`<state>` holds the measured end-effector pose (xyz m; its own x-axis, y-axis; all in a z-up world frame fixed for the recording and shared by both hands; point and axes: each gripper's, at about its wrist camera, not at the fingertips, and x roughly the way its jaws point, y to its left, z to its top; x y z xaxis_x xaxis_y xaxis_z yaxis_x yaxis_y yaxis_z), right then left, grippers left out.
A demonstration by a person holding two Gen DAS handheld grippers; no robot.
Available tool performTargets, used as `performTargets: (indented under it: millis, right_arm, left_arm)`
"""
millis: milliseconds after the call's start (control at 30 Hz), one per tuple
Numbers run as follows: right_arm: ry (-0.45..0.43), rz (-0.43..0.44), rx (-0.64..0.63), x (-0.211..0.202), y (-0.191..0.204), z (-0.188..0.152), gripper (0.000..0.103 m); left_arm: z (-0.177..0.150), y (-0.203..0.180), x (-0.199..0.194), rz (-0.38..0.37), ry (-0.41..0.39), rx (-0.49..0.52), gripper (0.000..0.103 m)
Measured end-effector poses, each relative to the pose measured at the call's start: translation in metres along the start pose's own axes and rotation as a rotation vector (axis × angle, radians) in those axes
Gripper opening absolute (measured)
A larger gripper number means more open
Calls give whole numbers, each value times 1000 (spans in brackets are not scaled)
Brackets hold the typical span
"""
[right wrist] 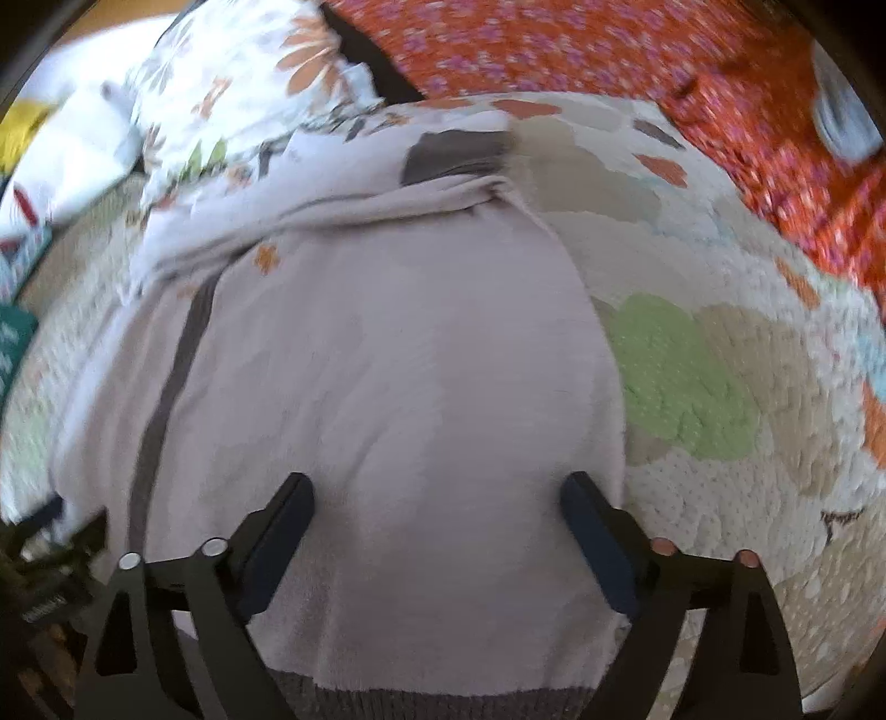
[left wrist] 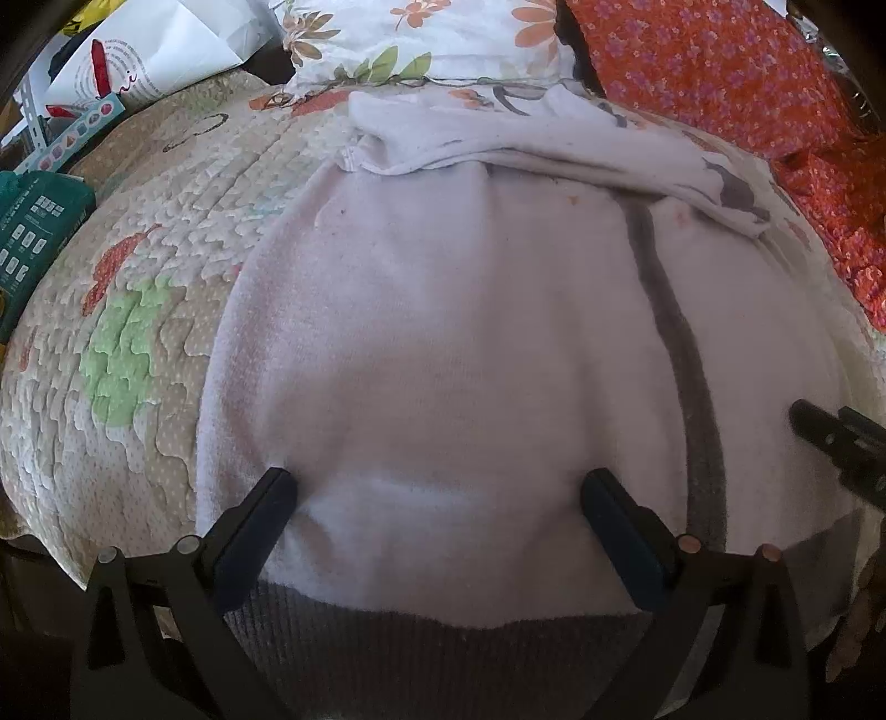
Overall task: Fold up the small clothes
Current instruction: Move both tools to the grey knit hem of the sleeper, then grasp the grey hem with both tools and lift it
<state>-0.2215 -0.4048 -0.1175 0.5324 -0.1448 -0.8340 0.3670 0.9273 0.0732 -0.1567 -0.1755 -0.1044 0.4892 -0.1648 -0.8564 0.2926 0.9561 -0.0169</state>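
While laid out flat on the quilt, pale sweater takes up most of both views, grey ribbed hem nearest the cameras and a grey stripe running up its length. Sleeves folded across the top, one grey cuff showing in the right view. Left tongs spread wide over the lower part of the sweater, nothing pinched between them, fabric just sitting underneath. Right tongs same deal, wide open above the sweater near its right edge, not gripping anything; also peeking into the left view at the far right edge. Right view pretty blurry, so no call on whether the tips actually touch the cloth. Flowery pillow past the sweater's top, orange flowered fabric off to the right, white paper bag and teal box on the left.
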Motion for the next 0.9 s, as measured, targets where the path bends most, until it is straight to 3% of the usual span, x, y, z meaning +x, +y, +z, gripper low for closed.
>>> performTargets:
  millis: [167, 633, 900]
  right_arm:
    - [11, -24, -22, 6, 4, 1, 103]
    - [-10, -35, 12, 7, 4, 0, 103]
    - [-22, -59, -31, 7, 9, -3, 103]
  left_arm:
    - [-1, 0, 0, 1, -12, 8, 103]
    - [-2, 0, -1, 1, -14, 10, 103]
    - [-1, -2, -5, 21, -11, 27, 103]
